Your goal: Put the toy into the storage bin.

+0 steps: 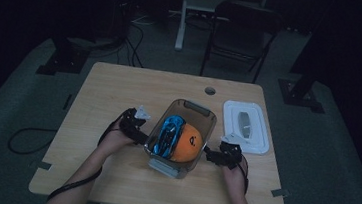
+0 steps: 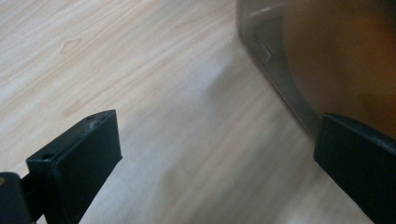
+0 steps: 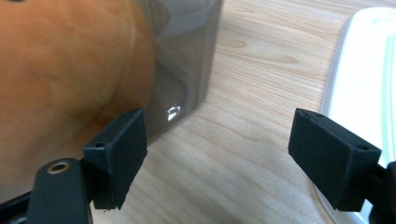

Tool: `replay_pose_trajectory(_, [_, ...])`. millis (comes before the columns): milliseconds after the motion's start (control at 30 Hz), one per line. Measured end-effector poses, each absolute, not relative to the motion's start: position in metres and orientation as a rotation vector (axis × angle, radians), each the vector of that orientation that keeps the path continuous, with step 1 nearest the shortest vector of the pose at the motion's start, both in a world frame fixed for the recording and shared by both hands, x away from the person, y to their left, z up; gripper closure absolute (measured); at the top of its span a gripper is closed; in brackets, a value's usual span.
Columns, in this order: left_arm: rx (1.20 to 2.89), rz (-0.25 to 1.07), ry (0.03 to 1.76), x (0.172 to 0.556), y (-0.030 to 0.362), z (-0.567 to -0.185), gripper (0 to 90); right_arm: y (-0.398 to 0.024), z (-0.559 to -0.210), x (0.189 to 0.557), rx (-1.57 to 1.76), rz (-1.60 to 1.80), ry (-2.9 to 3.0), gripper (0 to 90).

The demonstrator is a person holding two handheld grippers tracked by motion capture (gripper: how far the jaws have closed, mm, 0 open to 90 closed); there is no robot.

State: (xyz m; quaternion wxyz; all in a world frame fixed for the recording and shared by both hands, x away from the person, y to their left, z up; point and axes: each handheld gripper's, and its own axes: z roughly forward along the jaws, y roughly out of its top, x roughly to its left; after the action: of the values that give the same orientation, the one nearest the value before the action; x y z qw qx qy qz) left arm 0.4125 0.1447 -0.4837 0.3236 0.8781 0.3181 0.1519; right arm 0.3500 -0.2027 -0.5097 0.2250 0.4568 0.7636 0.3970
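Flanking the clear container (image 1: pixel 181 137) from both sides, you have a gripper at each long wall, which reads as a setup for steadying or shifting it. It sits mid-tabletop (image 1: pixel 119 91), lid off; the white lid (image 1: pixel 246 127) lies just beside it on your right, top up. Inside: an orange ball (image 1: pixel 188 143) with a blue toy car (image 1: pixel 170 134) packed against it, both below the rim.

Left gripper (image 2: pixel 215 154): fingers (image 2: pixel 79 158) wide apart, nothing between them, one finger hard by the container wall; contact I cannot tell.

Right gripper (image 3: pixel 233 154): fingers (image 3: pixel 119 149) apart, bare tabletop between, one close to the wall by the ball, the other near the lid's edge. Neither grips anything.
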Motion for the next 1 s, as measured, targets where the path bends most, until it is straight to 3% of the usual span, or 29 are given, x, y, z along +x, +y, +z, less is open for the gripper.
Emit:
replay_pose_trajectory(300, [2.306, 0.378, 0.817, 0.424, 0.139, -0.484, 1.5, -0.204, -0.512, 0.356, 1.274, 1.122, 2.096, 19.1])
replay_pose_trajectory(1000, [2.305, 0.43, 0.867, 0.374, 0.164, -0.479, 2.0, -0.179, -0.514, 0.365, 1.106, 1.185, 2.222, 26.5])
